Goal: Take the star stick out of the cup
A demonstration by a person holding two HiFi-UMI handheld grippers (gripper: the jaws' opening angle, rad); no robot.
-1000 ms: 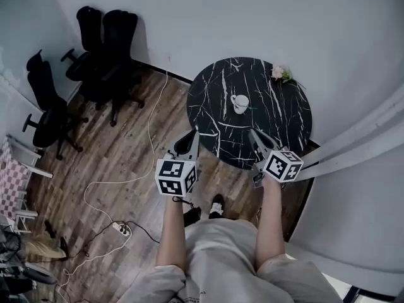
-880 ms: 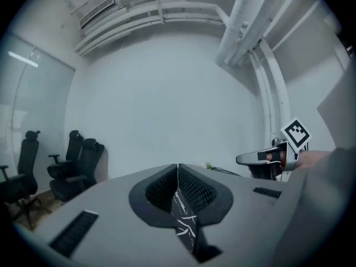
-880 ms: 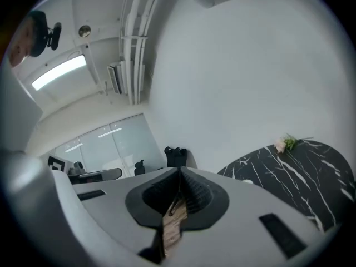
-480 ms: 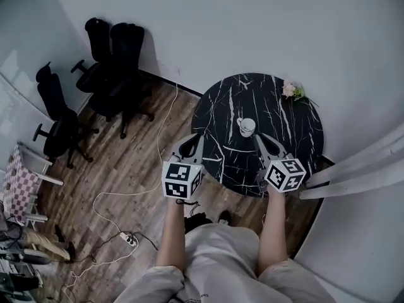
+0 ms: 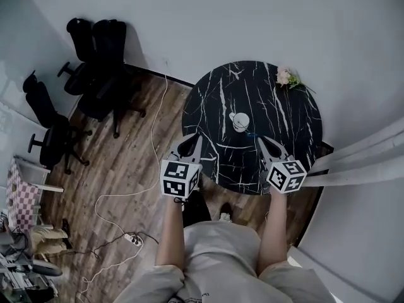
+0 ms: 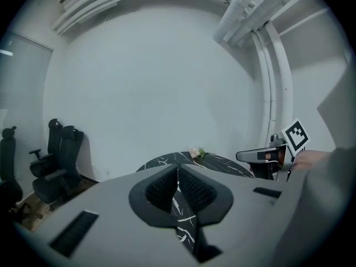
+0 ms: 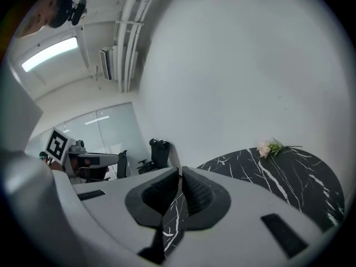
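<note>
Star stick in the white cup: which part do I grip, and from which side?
Grip the star stick on the thin bluish length that seems to lean out past the near-right rim of the cup, though it is too small to be sure. Come from the near right with the right gripper, which sits on that side; its jaws are shut, so open them first.

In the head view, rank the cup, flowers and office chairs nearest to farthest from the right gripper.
1. Cup, middle of the table, ahead of the right gripper.
2. Flowers, table's far edge.
3. Office chairs, far left by the wall.
</note>
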